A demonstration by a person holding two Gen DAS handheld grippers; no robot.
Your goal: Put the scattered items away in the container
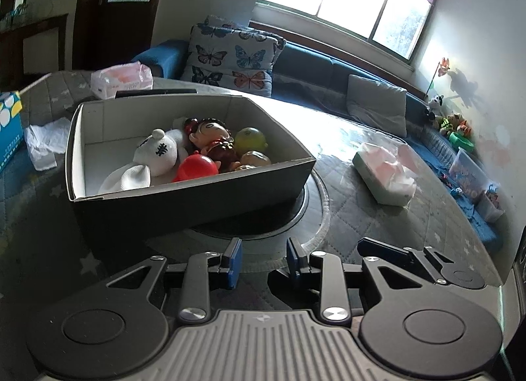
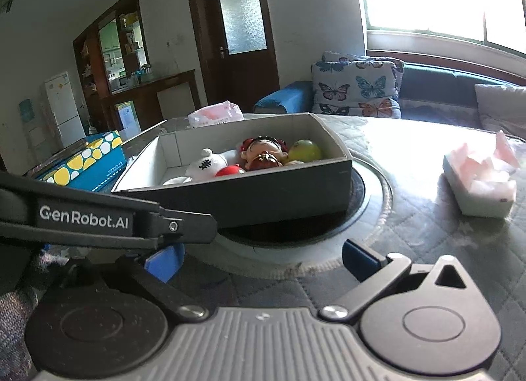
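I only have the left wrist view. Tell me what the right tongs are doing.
Observer: The right tongs stand wide open, with nothing between them.
Operator: Report what blocks that camera.
Observer: A black bar lettered GenRobot.AI crosses its left side, in front of the gray box.
Operator: Say what stands far left, beyond the box.
Observer: A white fridge by the far wall, left of the wooden cabinet.
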